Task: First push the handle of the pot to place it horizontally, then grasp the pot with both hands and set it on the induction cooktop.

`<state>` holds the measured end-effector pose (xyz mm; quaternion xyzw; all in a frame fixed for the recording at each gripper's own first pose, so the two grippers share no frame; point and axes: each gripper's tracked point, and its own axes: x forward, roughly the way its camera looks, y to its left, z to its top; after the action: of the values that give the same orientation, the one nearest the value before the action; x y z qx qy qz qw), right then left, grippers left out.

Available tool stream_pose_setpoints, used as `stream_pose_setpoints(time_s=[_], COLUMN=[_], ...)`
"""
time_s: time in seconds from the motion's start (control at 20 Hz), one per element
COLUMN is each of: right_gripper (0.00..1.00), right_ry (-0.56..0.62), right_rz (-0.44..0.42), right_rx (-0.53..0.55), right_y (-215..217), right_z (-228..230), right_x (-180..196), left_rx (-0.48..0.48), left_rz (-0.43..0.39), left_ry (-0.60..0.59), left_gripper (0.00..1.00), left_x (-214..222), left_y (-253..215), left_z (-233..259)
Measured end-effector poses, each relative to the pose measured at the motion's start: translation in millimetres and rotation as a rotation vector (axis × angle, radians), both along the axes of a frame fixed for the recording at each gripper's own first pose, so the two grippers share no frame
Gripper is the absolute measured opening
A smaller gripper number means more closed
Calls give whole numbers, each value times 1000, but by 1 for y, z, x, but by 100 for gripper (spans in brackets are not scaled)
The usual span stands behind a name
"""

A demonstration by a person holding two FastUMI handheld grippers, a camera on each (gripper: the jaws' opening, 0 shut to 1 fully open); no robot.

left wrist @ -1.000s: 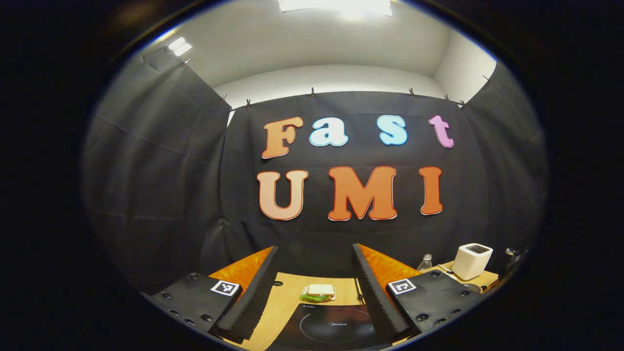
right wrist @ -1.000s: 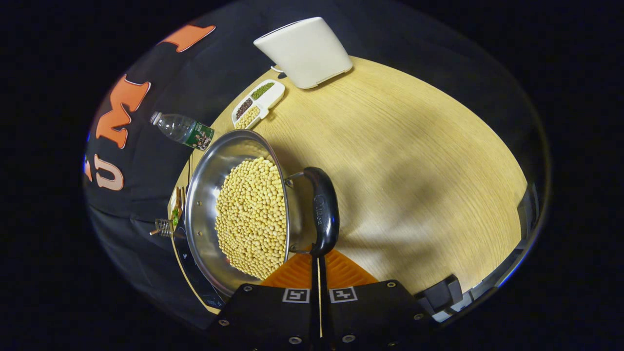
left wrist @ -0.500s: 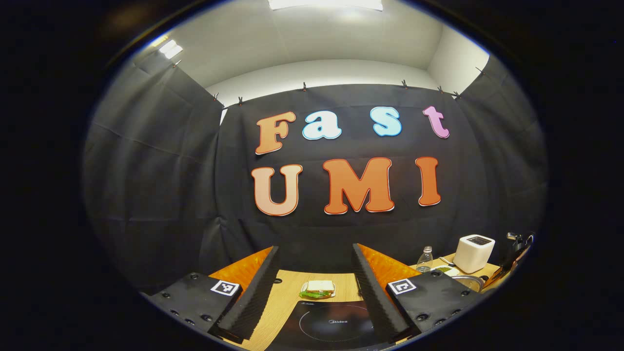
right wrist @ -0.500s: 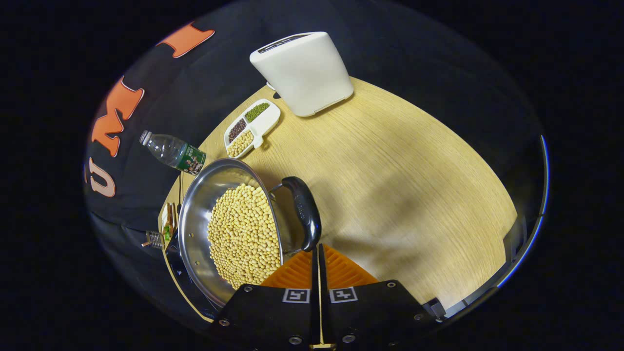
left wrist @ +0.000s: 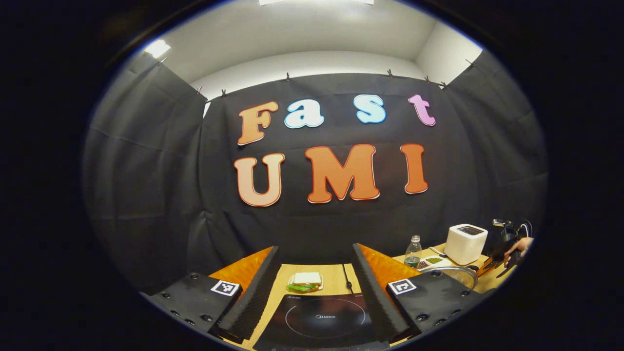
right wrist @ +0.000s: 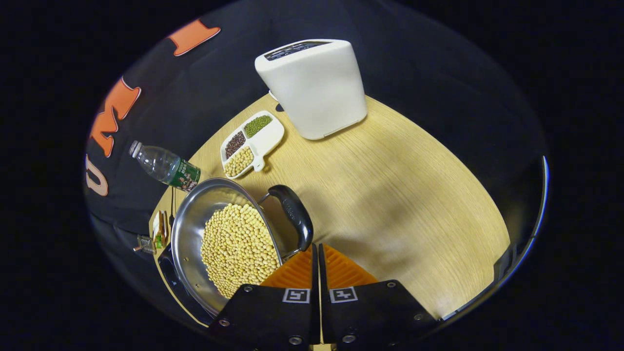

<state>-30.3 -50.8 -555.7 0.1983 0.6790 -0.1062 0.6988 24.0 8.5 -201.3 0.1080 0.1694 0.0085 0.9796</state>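
Note:
A steel pot full of pale yellow beans stands on the wooden table, its black handle pointing toward me. My right gripper is shut with nothing between its fingers, its tips right beside the handle's near end. The black induction cooktop lies under my left gripper, which hangs open above it and holds nothing. In the left gripper view the pot's rim shows at the right, with the other gripper and a hand beyond it. A dark strip of cooktop peeks out past the pot.
A white toaster, a divided white dish of beans and a plastic bottle stand behind the pot. A sandwich on a plate sits behind the cooktop. The table is bare wood to the right of the pot.
The right gripper view has swung toward the toaster, and the pot handle now slants left of the shut fingertips. The left gripper has dropped or drawn back, so more cooktop shows beneath it.

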Motion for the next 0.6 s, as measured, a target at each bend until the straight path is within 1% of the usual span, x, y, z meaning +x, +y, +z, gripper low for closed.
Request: stream_pose_setpoints(time_s=[0.1,0.2,0.25,0.4,0.45,0.5,0.55,0.6], right_gripper=[1,1,6,12,17,19,29,33], right_ry=[-19,-51,-71,-129,-161,-193,-226,-254], right_rz=[18,47,66,144,178,211,242,268], right_rx=[21,2,-5,17,12,8,0,-7], right_y=[4,-3,-4,3,4,7,8,10], right_z=[10,20,26,53,61,70,79,85], right_x=[2,2,4,7,13,19,25,31], left_rx=[-17,-56,-77,-101,-107,-112,-115,-112], left_rz=[-20,-43,-55,-93,-111,-127,-140,-149], left_ry=[51,128,180,317,354,385,413,441], left_gripper=[97,98,98,96,96,93,98,98], left_x=[-1,-2,-5,-8,-9,-6,-6,-7], left_y=[-11,-27,-37,-68,-80,-92,-102,-110], left_z=[-19,-44,-59,-97,-106,-116,-124,-135])
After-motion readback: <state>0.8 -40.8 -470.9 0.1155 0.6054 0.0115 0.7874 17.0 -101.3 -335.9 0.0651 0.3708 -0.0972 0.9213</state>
